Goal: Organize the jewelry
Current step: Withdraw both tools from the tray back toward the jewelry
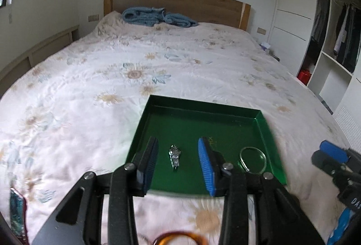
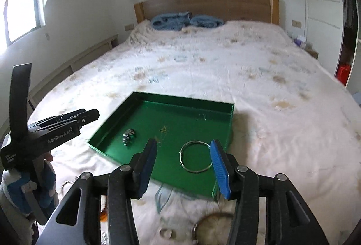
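Note:
A green tray (image 1: 266,130) (image 2: 108,127) lies on the bed. In it are a small silver piece (image 1: 174,157) (image 2: 128,135) and a thin silver bangle (image 1: 252,159) (image 2: 195,156). My left gripper (image 1: 178,166) is open and empty, its fingers straddling the silver piece from above the tray's near edge. My right gripper (image 2: 183,163) is open and empty above the bangle. An orange-brown bangle (image 1: 178,238) lies on the bed under the left gripper. Another ring-shaped bangle (image 2: 209,222) and small rings (image 2: 165,232) lie on the bed in front of the tray.
The bed has a white flowered cover (image 1: 112,78). A blue blanket (image 1: 155,17) lies by the wooden headboard (image 1: 180,3). An open wardrobe (image 1: 334,42) stands to the right. A patterned item (image 1: 17,211) lies at the bed's left edge.

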Available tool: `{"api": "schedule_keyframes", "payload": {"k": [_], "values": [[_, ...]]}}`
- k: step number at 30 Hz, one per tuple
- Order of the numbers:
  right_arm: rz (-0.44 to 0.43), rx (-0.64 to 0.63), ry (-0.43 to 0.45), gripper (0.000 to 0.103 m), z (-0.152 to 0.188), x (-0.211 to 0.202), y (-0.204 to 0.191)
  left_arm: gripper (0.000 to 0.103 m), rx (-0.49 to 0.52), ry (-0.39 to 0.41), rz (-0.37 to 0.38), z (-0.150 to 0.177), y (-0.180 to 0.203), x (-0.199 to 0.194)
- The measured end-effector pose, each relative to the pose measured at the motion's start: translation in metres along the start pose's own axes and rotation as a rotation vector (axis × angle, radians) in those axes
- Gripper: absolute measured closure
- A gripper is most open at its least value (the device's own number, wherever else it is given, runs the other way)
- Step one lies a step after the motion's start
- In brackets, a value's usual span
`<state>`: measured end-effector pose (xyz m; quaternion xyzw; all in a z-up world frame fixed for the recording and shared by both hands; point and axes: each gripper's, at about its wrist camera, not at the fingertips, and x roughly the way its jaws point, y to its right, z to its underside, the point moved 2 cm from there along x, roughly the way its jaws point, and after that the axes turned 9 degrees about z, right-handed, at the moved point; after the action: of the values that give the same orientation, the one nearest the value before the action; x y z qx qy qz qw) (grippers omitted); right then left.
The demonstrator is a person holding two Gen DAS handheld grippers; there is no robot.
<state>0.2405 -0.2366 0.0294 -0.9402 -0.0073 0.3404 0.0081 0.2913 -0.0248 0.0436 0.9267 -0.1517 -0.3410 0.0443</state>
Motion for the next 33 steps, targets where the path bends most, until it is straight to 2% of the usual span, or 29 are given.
{"api": "schedule_keyframes", "payload": {"k": [12, 18, 24, 33], "values": [[-0.005, -0.033, 0.129, 0.050, 0.018, -0.127, 0.000, 0.067, 0.040, 0.075, -0.041, 0.020, 0.003, -0.127], [-0.027, -0.044, 0.158, 0.049, 0.039, -0.162, 0.001, 0.067, 0.064, 0.109, -0.044, 0.047, 0.003, -0.178], [-0.068, -0.053, 0.153, 0.049, 0.069, -0.180, 0.001, 0.067, 0.071, 0.099, -0.025, 0.083, 0.000, -0.200], [-0.129, -0.129, 0.095, 0.049, 0.110, -0.172, -0.005, 0.067, 0.029, 0.055, -0.007, 0.142, -0.020, -0.203]]}}
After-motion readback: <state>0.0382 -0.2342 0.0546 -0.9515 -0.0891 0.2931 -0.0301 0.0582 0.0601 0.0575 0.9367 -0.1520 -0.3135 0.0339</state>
